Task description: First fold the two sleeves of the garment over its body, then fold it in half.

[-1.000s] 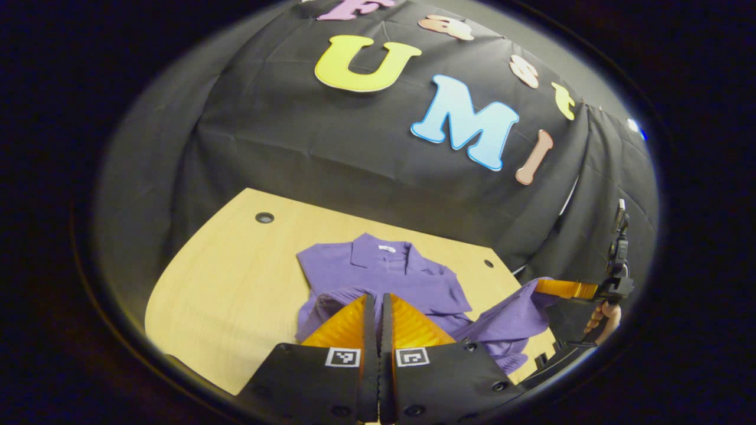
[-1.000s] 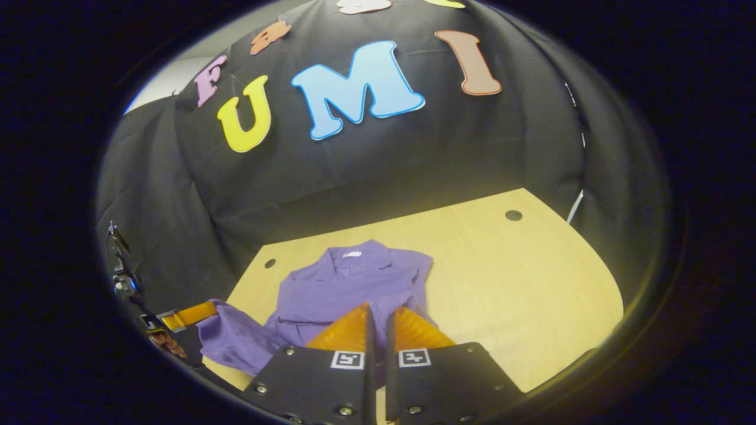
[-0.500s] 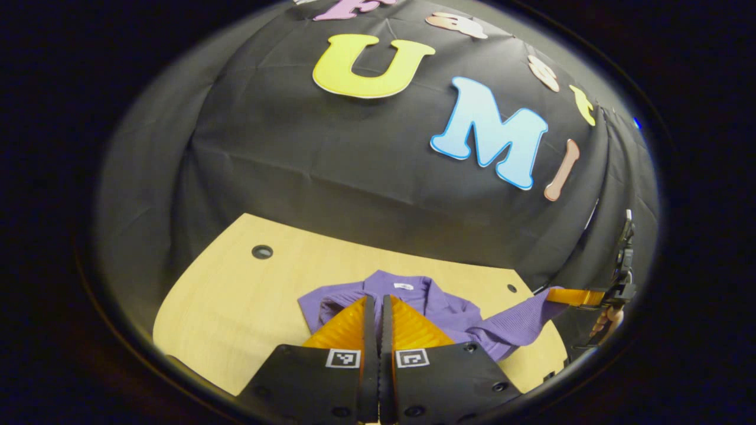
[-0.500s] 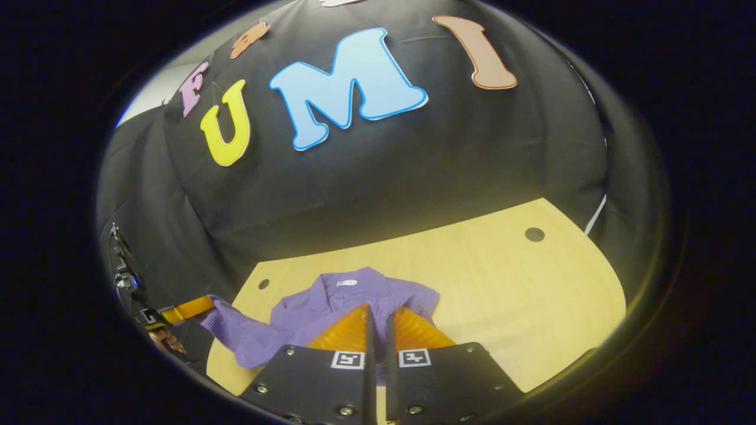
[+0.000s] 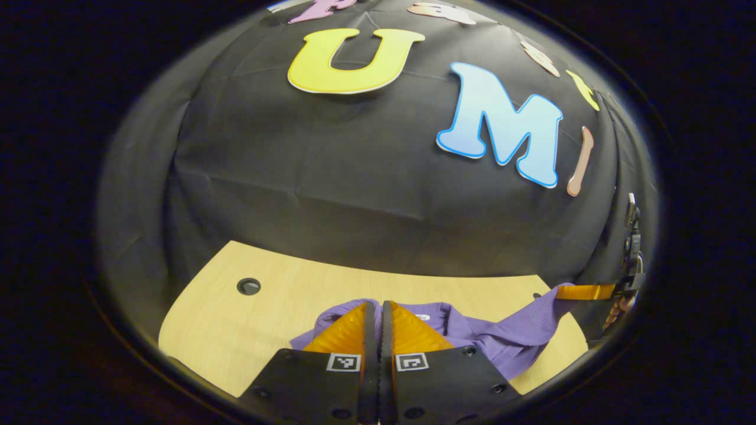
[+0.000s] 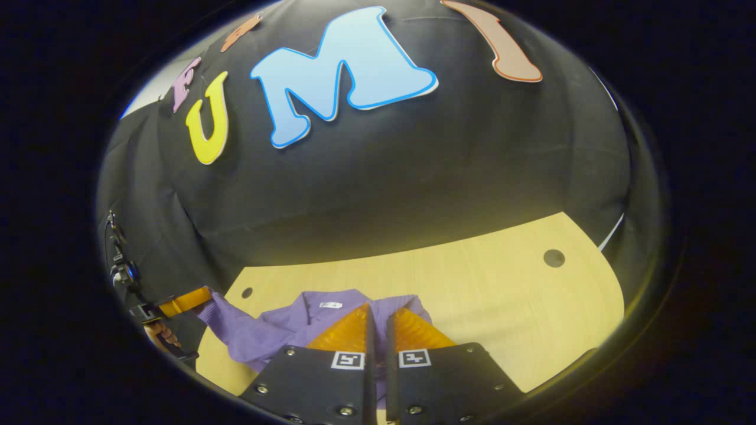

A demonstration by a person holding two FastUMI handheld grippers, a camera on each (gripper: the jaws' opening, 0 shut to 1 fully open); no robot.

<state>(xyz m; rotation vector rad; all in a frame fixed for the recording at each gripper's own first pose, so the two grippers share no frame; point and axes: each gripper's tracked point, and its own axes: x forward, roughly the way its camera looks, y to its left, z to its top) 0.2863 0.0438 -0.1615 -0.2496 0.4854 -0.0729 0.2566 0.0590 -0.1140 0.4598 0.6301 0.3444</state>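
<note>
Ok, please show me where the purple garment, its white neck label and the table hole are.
purple garment [image 6: 260, 333], right gripper view, lifted cloth.
white neck label [image 6: 330, 305], right gripper view, label middle.
table hole [image 6: 553, 258], right gripper view, hole centre.
</note>
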